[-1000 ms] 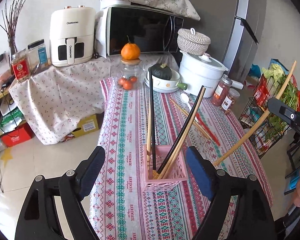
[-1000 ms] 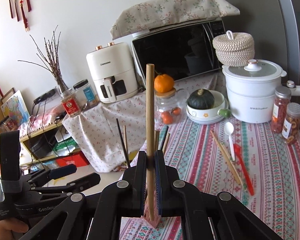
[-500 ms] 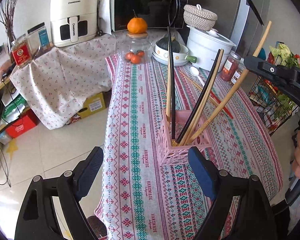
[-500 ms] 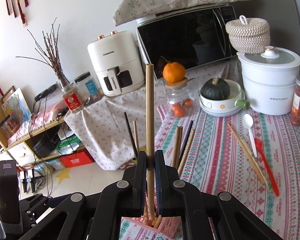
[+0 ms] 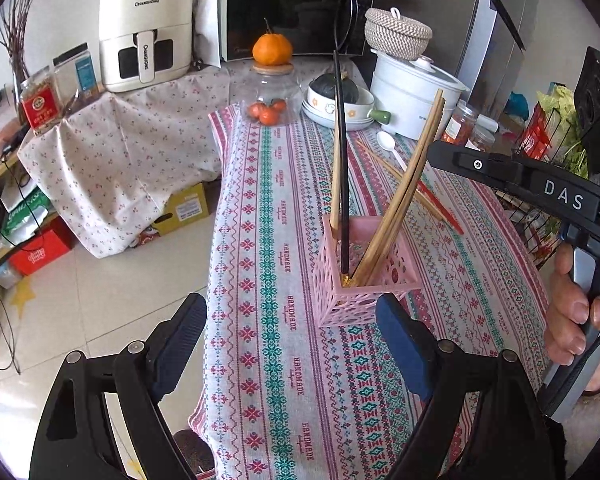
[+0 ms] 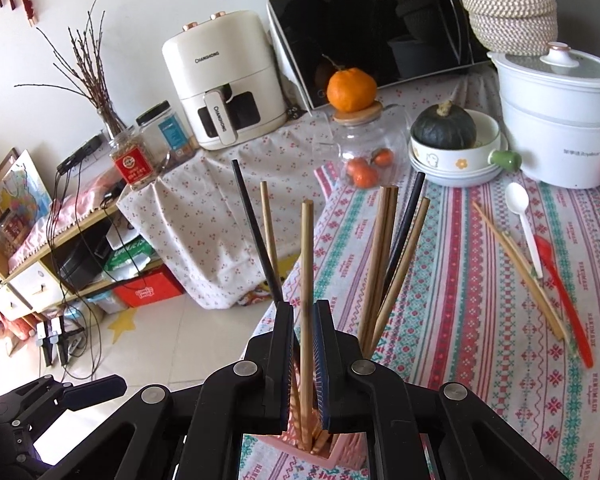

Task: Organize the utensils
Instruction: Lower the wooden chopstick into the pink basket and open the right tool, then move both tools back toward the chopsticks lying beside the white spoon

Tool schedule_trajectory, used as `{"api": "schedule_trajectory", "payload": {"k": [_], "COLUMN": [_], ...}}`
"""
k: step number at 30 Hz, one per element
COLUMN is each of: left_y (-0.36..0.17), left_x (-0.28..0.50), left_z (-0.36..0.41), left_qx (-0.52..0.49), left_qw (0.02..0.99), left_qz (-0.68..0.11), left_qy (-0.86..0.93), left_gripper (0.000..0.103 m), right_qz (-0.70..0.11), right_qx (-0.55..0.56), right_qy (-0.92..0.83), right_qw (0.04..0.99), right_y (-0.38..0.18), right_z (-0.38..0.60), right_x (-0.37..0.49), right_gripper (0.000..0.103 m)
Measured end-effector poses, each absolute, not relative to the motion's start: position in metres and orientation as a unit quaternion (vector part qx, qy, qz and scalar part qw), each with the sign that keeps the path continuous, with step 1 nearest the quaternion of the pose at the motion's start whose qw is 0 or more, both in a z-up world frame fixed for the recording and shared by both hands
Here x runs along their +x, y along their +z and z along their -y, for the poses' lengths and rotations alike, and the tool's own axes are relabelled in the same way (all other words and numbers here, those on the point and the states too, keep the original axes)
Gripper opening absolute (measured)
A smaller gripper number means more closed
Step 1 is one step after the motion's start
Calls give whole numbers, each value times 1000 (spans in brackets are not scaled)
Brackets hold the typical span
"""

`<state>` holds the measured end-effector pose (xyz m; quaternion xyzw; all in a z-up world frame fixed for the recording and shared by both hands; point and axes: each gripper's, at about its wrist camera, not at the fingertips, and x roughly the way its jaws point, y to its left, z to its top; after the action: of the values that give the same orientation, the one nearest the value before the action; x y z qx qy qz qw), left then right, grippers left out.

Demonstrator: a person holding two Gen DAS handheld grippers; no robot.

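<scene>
A pink lattice basket (image 5: pixel 364 284) stands on the patterned tablecloth and holds several wooden chopsticks (image 5: pixel 400 200) and black ones (image 5: pixel 342 160). My left gripper (image 5: pixel 290 332) is open just in front of it, with the right finger beside the basket's near corner. My right gripper (image 6: pixel 304 312) hovers over the basket (image 6: pixel 340 456), its jaws opening. A wooden chopstick (image 6: pixel 307 260) stands between them with a gap on each side, its lower end inside the basket. A white spoon (image 6: pixel 522 216), a red utensil (image 6: pixel 564 304) and loose chopsticks (image 6: pixel 516 264) lie farther back on the table.
At the table's far end are a glass jar (image 6: pixel 360 148) with an orange on it, a bowl holding a pumpkin (image 6: pixel 456 160) and a white pot (image 6: pixel 556 128). The table's left edge (image 5: pixel 216 240) drops to the floor. A hand (image 5: pixel 572 312) grips the right tool.
The right gripper came down over the basket with the chopstick. Its jaws have parted slightly and the chopstick has slid down between them into the basket. The left gripper dipped a little toward the basket.
</scene>
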<state>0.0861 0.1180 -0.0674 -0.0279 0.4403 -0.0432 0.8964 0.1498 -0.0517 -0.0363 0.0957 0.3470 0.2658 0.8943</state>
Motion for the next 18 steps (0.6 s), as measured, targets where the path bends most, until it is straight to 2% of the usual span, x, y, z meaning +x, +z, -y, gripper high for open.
{"api": "schedule_trajectory", "payload": {"k": [1,2,3,5,8,12,18], "left_y": [-67,-66,-66,-65,-63,-60,-53], "left_x": [86,85,85,85,83,81,77], "left_z": [-118,-118,-118,-117,-116,-113,-107], "left_qx": [-28,-29,-30,-31,-33,-34,-38], "left_qw": [897,897,898,899,900,902,906], "left_qz": [-439,-438,-437,-435,-433,-428,-418], "left_qy": [-43,-44,-45,-45,-47,-50,-57], "left_gripper": [88,88,88,88,88,88,88], "right_qz": [-347,-344,-341,-331,-319,-295,-272], "right_qx": [97,98,99,104,107,114,91], "right_qy": [266,265,265,265,272,278,264], "right_qw": [894,895,897,900,902,907,921], "right_y": [-35,-33,-31,-26,-15,0,13], "right_z": [53,54,56,60,66,79,96], "right_x": [150,149,148,145,140,130,115], "right_gripper": [13,19,30,46,56,75,91]}}
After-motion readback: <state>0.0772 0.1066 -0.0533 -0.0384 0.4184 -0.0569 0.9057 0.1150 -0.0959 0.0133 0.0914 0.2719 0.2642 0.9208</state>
